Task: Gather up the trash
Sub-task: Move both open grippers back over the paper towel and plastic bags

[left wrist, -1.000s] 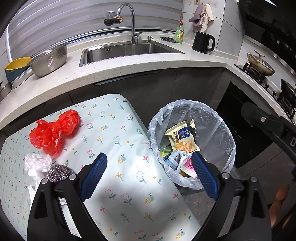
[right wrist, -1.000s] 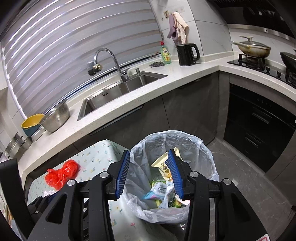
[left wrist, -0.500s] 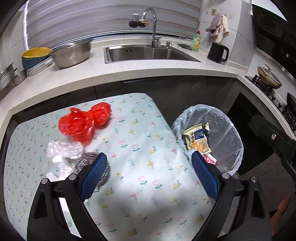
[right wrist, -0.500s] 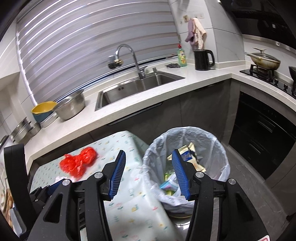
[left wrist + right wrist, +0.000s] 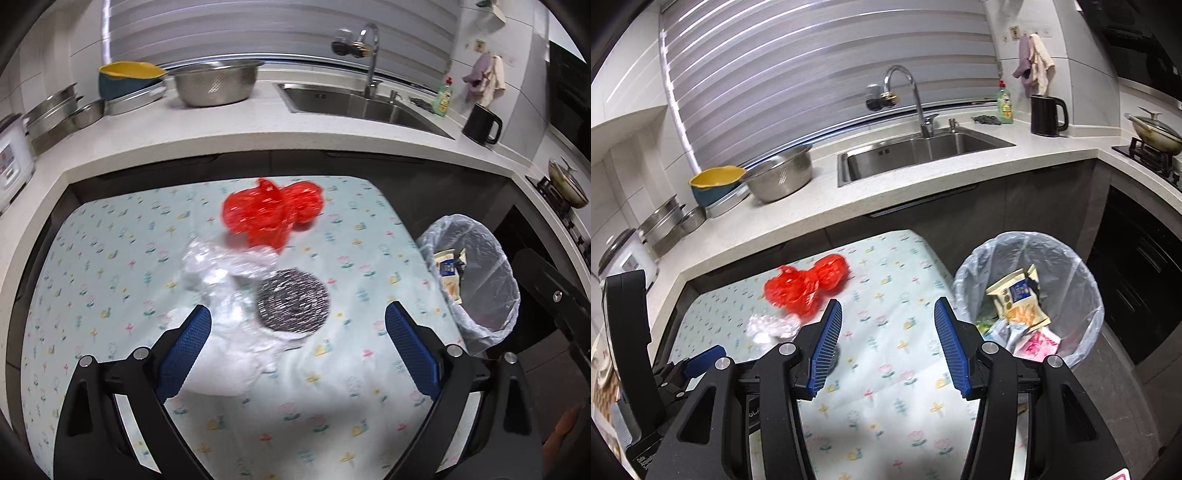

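My left gripper (image 5: 297, 308) is open and hangs over the floral-cloth table (image 5: 110, 258). A round steel-wool scrubber (image 5: 293, 299) lies between its wide-apart fingers, untouched. Crumpled clear plastic (image 5: 221, 266) and white paper (image 5: 229, 362) lie by its left finger. A red plastic bag (image 5: 271, 216) sits farther back. My right gripper (image 5: 887, 304) is open over the table's right side, with nothing between its fingers. The red bag (image 5: 807, 288) and clear plastic (image 5: 772, 325) are to its left. The lined trash bin (image 5: 1027, 240) with wrappers inside stands to its right.
The bin (image 5: 476, 280) stands on the floor off the table's right edge. Behind the table runs a white counter (image 5: 886, 192) with a sink (image 5: 923, 151), a steel colander (image 5: 214, 85), a yellow-rimmed bowl (image 5: 125, 74) and a black kettle (image 5: 1047, 114). A stove with a pan (image 5: 1154, 127) is at far right.
Both grippers have swung left, away from the bin and over the table. The scrubber and plastic now lie between the left fingers. The right jaws stand slightly wider.
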A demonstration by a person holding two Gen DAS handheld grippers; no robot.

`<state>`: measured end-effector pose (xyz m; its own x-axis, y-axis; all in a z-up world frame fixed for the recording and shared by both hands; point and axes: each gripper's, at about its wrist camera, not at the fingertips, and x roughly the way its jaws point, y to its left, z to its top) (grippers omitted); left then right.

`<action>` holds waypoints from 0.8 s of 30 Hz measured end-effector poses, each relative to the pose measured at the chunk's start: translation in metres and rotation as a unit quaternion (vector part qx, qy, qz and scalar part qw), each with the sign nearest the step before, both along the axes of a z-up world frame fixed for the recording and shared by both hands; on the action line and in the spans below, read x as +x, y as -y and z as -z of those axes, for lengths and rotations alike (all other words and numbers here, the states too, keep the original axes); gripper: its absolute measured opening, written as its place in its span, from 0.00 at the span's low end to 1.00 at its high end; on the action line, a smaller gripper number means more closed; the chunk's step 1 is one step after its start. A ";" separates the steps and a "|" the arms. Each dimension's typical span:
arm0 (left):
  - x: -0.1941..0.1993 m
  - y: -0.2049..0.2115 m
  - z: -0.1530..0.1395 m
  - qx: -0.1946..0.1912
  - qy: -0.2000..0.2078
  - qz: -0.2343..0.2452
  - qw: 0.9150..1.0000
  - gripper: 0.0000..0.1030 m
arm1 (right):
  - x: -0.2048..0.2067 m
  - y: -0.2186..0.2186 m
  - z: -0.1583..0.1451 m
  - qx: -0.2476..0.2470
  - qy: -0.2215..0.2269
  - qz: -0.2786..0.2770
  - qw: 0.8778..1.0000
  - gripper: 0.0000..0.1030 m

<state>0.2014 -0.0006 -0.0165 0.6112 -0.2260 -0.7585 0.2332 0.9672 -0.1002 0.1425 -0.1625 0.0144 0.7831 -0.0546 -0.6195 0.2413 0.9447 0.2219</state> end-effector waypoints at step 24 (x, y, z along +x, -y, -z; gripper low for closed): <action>0.009 -0.076 0.077 -0.024 -0.088 -0.050 0.995 0.91 | 0.033 -0.078 0.056 0.009 -0.061 -0.057 0.996 0.50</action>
